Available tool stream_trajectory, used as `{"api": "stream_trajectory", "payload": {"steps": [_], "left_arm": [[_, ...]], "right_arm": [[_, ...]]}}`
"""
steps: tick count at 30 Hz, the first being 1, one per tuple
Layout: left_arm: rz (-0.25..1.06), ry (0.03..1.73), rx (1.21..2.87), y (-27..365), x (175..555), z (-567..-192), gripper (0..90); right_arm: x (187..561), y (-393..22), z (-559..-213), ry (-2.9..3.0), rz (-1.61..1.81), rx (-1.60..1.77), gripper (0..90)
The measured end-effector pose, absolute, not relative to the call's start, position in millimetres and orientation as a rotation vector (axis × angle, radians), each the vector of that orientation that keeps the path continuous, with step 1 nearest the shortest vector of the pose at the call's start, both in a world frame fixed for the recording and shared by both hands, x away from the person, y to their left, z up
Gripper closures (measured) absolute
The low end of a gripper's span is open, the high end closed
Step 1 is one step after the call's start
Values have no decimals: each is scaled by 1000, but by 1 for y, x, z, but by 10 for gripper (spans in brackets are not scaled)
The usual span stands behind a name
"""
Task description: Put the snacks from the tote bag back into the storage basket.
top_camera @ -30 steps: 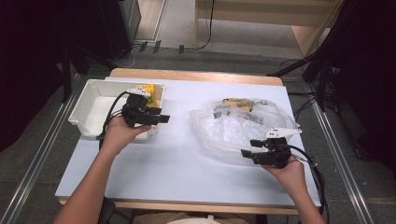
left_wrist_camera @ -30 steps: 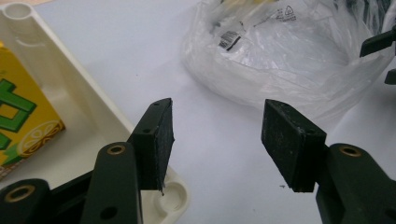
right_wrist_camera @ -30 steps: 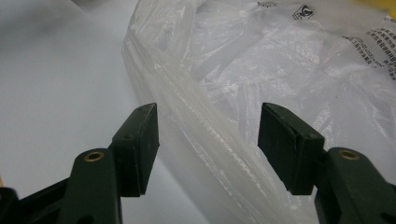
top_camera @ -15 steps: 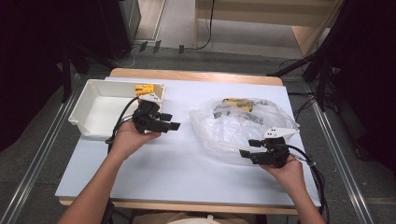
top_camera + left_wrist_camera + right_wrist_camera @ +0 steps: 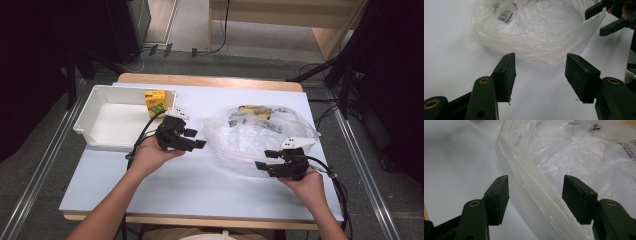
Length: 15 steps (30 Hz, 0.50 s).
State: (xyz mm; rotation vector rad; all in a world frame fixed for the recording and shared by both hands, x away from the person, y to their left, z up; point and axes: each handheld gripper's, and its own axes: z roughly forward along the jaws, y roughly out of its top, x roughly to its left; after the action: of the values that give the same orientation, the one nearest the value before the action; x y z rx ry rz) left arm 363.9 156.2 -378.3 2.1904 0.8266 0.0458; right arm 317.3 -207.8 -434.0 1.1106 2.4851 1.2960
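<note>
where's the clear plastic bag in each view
High view: the clear plastic bag lies right of centre on the table, between the two grippers.
Left gripper view: the bag spreads across the top, beyond the open jaws.
Right gripper view: the bag covers the right side, its rolled edge running between the open jaws.
Shared landmark: the white tabletop under the bag.

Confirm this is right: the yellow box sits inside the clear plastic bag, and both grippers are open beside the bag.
Not quite. The yellow box sits in the white tray, as the high view shows. Both the left gripper and right gripper are open by the clear plastic bag.
</note>
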Motion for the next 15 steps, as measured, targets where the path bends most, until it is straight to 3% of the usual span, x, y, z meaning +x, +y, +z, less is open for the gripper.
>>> {"api": "stream_trajectory", "payload": {"steps": [15], "left_arm": [[36, 754, 2209, 134, 349, -403, 420]], "right_arm": [[315, -206, -434, 2495, 1306, 1095, 393]]}}
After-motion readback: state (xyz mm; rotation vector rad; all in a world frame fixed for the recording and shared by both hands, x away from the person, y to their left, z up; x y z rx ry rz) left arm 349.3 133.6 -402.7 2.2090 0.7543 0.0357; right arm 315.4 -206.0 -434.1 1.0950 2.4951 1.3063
